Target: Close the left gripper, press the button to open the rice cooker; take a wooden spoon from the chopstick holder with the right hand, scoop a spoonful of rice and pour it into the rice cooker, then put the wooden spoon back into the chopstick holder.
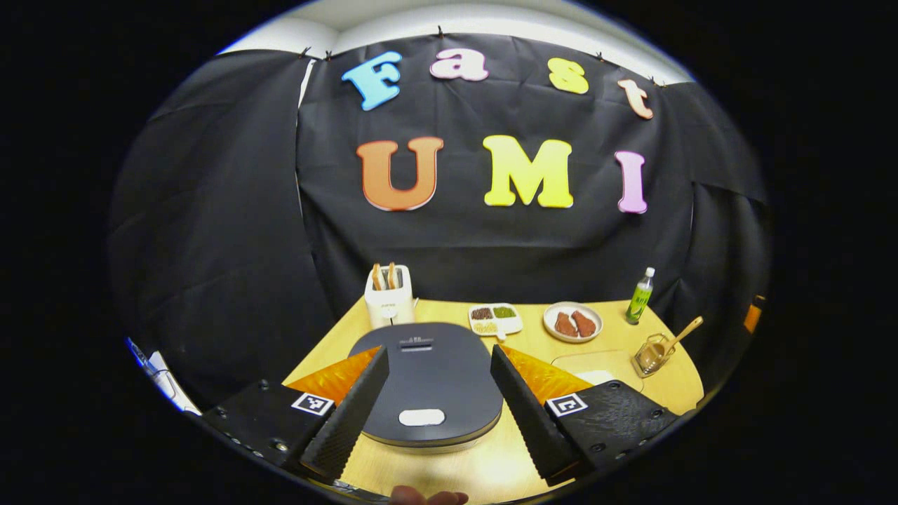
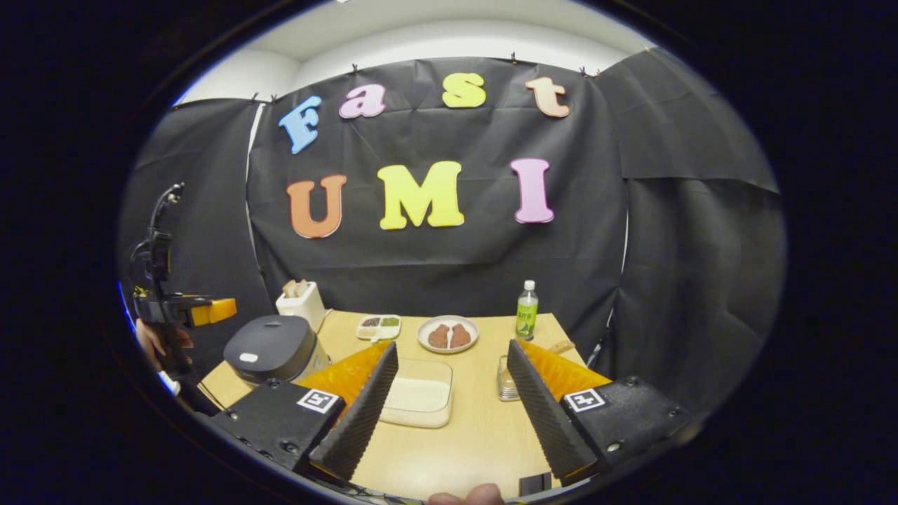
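Evidently the left tongs (image 1: 438, 407) hover spread apart over the shut rice cooker (image 1: 428, 379), lined up on its button (image 1: 421, 417), while the right tongs (image 2: 452, 410), also apart, wait near the chopstick holder (image 2: 506, 382) on the tabletop (image 2: 449, 449).

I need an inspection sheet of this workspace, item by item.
Surface: wooden table.
Job's things: rice cooker lid closed, button unpressed; spoon in holder; rice tray.
Clutter: toaster, divided dish, plate, bottle.
Grippers: left gripper open above the cooker; right gripper open over the table.
Cables: nothing seen.
Surroundings: black cloth wall.
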Demonstrator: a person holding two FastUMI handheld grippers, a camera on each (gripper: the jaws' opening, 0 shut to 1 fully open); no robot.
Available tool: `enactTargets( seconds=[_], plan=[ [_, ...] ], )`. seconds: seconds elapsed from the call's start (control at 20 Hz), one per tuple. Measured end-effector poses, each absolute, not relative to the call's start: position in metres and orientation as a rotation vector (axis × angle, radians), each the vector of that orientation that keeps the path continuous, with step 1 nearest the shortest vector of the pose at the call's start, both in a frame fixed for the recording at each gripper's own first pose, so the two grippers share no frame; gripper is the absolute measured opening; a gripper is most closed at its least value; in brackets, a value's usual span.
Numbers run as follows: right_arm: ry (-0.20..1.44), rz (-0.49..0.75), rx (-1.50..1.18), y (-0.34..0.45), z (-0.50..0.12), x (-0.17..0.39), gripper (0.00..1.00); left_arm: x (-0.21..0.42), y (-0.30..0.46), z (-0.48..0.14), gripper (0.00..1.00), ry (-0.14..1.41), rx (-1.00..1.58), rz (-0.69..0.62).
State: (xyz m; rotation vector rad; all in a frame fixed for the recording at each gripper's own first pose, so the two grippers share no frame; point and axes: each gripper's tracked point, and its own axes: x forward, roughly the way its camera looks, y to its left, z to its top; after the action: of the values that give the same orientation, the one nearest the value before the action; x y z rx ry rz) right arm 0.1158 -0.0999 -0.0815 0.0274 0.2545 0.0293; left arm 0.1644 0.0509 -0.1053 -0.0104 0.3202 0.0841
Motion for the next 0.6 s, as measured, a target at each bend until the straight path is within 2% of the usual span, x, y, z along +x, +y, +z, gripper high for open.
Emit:
enactTargets(
  seconds=[0.35, 0.6],
  plan=[
    [0.131, 0.012, 0.045, -0.093, -0.034, 0.120, 0.99, 0.132, 0.017, -0.012, 0.95, 0.131, -0.108, 0.004],
    [0.079, 0.018, 0.043, -0.083, -0.013, 0.111, 1.00, 0.104, 0.001, 0.001, 0.95, 0.093, -0.125, -0.037]
  ],
)
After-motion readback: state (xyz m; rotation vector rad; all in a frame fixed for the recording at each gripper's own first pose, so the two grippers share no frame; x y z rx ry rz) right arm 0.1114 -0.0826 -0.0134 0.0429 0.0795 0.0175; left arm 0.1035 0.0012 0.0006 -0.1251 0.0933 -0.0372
